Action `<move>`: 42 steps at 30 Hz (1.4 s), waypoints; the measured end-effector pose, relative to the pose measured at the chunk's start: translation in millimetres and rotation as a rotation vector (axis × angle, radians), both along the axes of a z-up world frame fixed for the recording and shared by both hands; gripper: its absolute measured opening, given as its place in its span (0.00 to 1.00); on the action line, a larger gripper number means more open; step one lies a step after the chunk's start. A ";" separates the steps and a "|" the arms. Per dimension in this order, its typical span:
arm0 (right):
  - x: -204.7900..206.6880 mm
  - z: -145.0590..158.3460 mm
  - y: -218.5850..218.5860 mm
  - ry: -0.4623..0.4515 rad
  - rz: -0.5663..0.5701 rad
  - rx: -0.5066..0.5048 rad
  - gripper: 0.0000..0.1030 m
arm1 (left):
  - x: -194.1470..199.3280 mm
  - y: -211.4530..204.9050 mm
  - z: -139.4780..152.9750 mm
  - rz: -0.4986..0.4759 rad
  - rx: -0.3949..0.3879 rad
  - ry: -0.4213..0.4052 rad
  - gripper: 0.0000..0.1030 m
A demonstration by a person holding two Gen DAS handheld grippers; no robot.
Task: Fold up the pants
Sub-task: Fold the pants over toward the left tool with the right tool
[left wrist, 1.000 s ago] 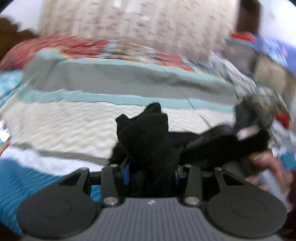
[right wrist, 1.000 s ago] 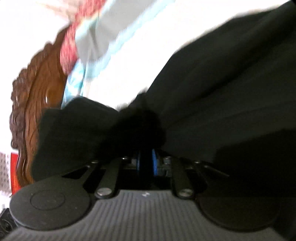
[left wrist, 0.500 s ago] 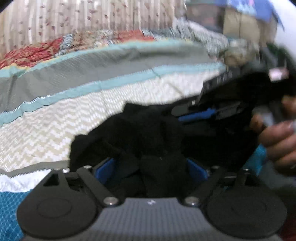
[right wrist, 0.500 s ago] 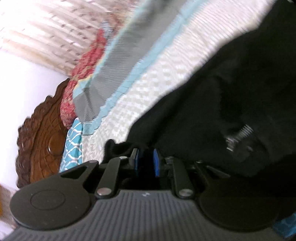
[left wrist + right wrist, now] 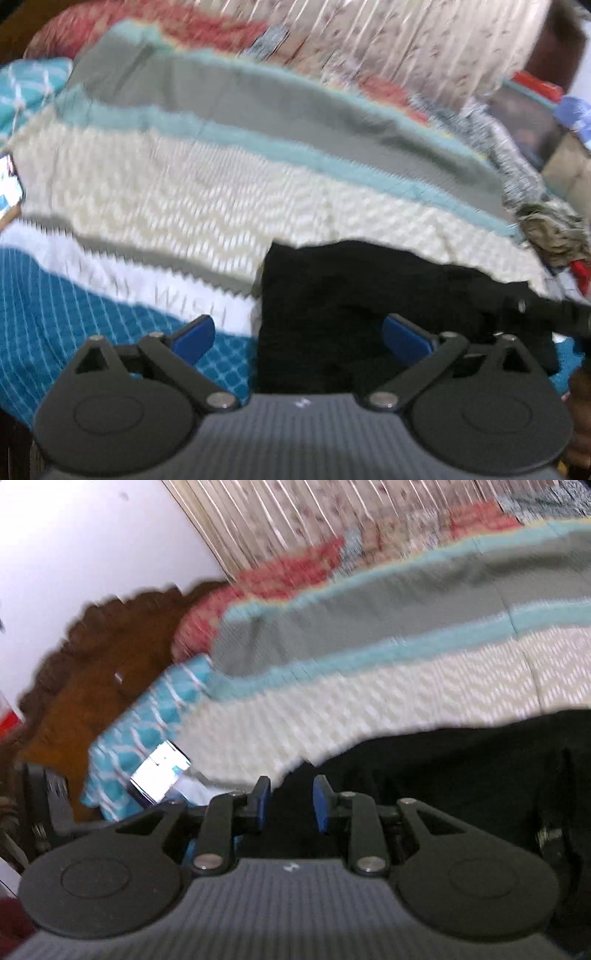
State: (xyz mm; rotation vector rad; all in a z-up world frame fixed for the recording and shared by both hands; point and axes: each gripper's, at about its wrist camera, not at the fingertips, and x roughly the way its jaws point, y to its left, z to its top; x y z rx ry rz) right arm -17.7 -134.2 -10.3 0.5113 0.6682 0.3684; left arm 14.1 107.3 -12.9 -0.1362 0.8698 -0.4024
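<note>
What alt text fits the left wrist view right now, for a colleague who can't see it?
The left claw is open with nothing between its blue pads, above black pants lying on a striped bedspread. Patterned curtains hang behind the bed.

Ahead of my left claw (image 5: 297,334), jaws spread wide, the striped bedspread (image 5: 207,192) lies bare to the curtain (image 5: 424,48); the black pants (image 5: 369,295) fill its lower right. A clutter pile (image 5: 550,236) blocks the right edge. My right claw (image 5: 288,805) faces a phone (image 5: 159,771) and the carved headboard (image 5: 92,672) on its left.
</note>
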 end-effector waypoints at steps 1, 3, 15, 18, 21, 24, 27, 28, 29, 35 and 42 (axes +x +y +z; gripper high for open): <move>-0.5 -7.0 -3.0 0.037 -0.007 0.001 0.28 | 3.3 -3.3 -5.1 0.006 0.023 0.018 0.98; 9.6 -24.4 -7.3 0.125 -0.042 -0.012 0.27 | 7.3 -14.9 -13.9 0.013 0.083 0.054 0.98; -1.7 -94.6 -70.1 0.392 -0.160 0.392 0.04 | 12.3 -35.9 -40.6 0.030 0.233 0.148 0.98; -9.2 -89.6 -75.0 0.398 -0.163 0.421 0.04 | 11.7 -35.5 -39.7 0.030 0.231 0.149 0.98; -10.9 -85.8 -72.0 0.396 -0.167 0.422 0.04 | 9.5 -36.4 -37.9 0.031 0.234 0.148 0.98; -9.0 -85.3 -68.8 0.395 -0.173 0.423 0.04 | 9.4 -38.1 -37.6 0.030 0.238 0.148 0.98; -8.9 -85.2 -67.7 0.393 -0.176 0.425 0.03 | 10.7 -40.2 -36.4 0.022 0.242 0.143 0.98; -7.7 -86.2 -66.1 0.392 -0.179 0.425 0.03 | 11.2 -40.8 -36.2 0.019 0.243 0.141 0.98; -6.2 -88.8 -65.4 0.391 -0.180 0.427 0.04 | 11.9 -41.8 -36.0 0.015 0.244 0.140 0.98; -13.5 -85.2 -76.2 0.367 -0.167 0.407 0.08 | 19.9 -44.1 -35.9 -0.011 0.192 0.149 0.97; -28.8 -58.2 -72.8 0.252 -0.239 0.209 0.53 | 31.4 -40.8 -38.8 -0.023 0.096 0.171 0.99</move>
